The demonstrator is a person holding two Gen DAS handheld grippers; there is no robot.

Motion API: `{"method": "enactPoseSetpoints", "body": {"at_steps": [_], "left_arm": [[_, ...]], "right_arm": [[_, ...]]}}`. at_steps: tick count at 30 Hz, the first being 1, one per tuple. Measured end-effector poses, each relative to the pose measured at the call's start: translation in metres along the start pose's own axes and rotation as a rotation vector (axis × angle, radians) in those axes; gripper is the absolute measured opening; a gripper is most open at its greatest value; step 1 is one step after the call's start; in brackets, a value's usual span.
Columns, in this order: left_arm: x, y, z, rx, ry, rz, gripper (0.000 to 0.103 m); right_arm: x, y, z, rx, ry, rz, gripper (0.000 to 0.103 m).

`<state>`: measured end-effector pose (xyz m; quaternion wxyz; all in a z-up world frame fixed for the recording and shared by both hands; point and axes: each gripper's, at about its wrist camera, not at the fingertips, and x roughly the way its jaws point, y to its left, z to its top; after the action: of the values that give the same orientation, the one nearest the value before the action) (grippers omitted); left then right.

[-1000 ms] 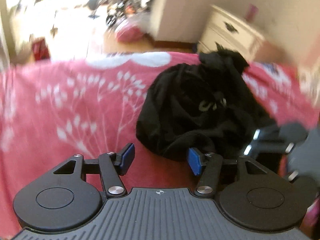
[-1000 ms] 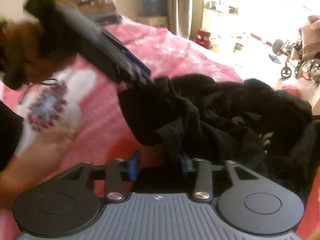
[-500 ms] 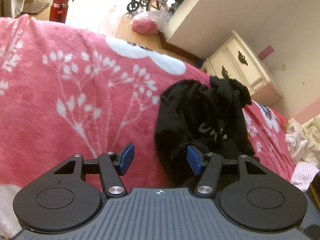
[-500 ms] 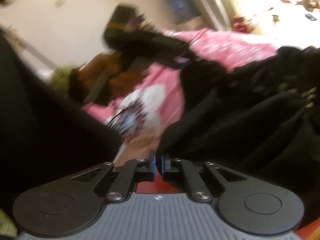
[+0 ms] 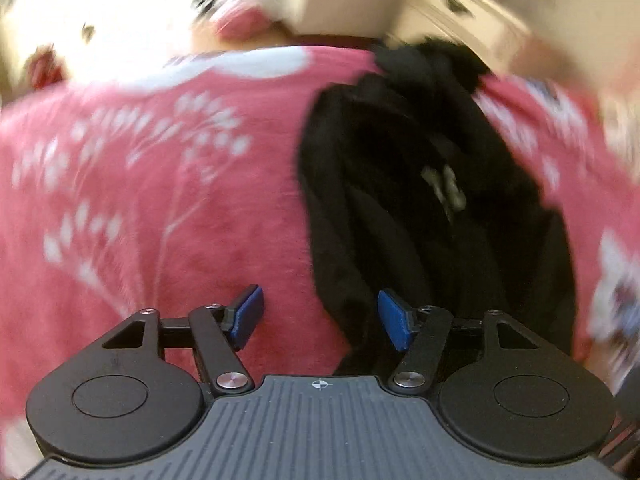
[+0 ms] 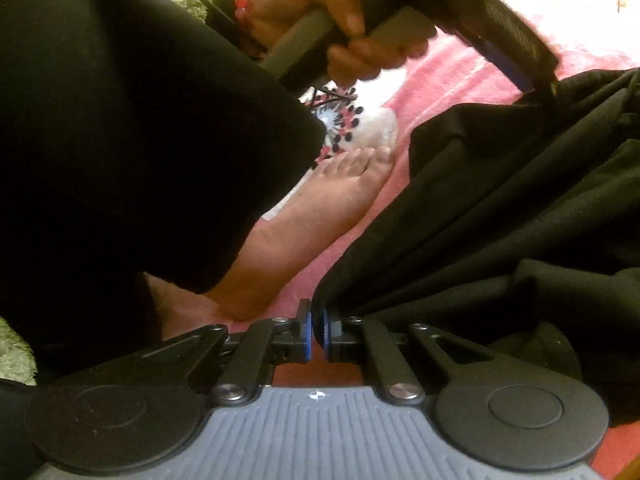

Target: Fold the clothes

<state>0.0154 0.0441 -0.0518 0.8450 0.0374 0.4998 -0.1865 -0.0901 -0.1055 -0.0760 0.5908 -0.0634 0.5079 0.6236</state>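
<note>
Pinching a corner of the black garment (image 6: 500, 208) at lower centre, the right tongs (image 6: 316, 330) have just closed. Left tongs (image 5: 320, 318) gape empty over its edge on the pink bedspread (image 5: 140, 200).

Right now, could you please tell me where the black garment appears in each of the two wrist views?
Left wrist view: the black garment lies crumpled right of centre, running from the top down to the open left claw.
Right wrist view: it fills the right side, its edge pinched in the shut right claw.
Shared landmark: the pink blanket beneath it.
</note>
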Motion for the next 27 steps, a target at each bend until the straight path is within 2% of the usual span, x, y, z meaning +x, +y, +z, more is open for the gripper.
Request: {"method": "enactPoseSetpoints", "body": {"at_steps": [1,2,4,9,13,16,18,19,20,21,22,23,25,27], "left_arm": [[0.0,-0.007,-0.002,0.04,0.001,0.002,0.042],[0.001,-0.013,-0.005,0.067,0.003,0.002,0.039],[0.0,-0.018,-0.009,0.084,0.016,-0.004,0.01],[-0.009,-0.022,-0.02,0.155,0.112,-0.016,0.003],[-0.019,-0.022,-0.04,0.187,0.209,-0.064,0.002],[-0.026,-0.019,-0.047,0.177,0.233,-0.092,0.003],[-0.031,-0.015,-0.049,0.158,0.237,-0.11,0.006],[-0.035,-0.009,-0.045,0.141,0.228,-0.113,0.016],[-0.04,-0.004,-0.041,0.127,0.215,-0.108,0.022],[-0.047,0.002,-0.037,0.121,0.193,-0.094,0.034],[-0.055,0.006,-0.032,0.129,0.16,-0.072,0.043],[-0.062,0.01,-0.026,0.143,0.124,-0.05,0.047],[-0.075,0.017,-0.015,0.17,0.057,-0.007,0.063],[-0.081,0.02,-0.002,0.167,0.007,0.035,0.074]], "right_arm": [[0.001,0.001,0.0,0.0,0.004,0.01,0.005],[0.002,0.003,-0.001,0.0,0.008,0.021,0.005],[0.006,0.005,-0.003,-0.003,0.021,0.03,0.006],[0.003,0.0,-0.006,0.017,0.035,0.027,0.007],[-0.003,-0.002,-0.01,0.035,0.03,0.018,0.007],[-0.012,-0.009,-0.009,0.059,0.013,-0.026,0.012],[-0.021,-0.015,-0.008,0.093,-0.009,-0.056,0.019],[-0.027,-0.019,-0.008,0.11,-0.023,-0.074,0.028],[-0.032,-0.021,-0.007,0.126,-0.039,-0.093,0.033],[-0.039,-0.023,-0.007,0.135,-0.058,-0.113,0.037],[-0.047,-0.024,-0.007,0.143,-0.084,-0.13,0.038],[-0.054,-0.026,-0.008,0.156,-0.108,-0.138,0.04],[-0.067,-0.031,-0.009,0.19,-0.159,-0.15,0.045],[-0.073,-0.038,-0.011,0.243,-0.21,-0.147,0.046]]}}
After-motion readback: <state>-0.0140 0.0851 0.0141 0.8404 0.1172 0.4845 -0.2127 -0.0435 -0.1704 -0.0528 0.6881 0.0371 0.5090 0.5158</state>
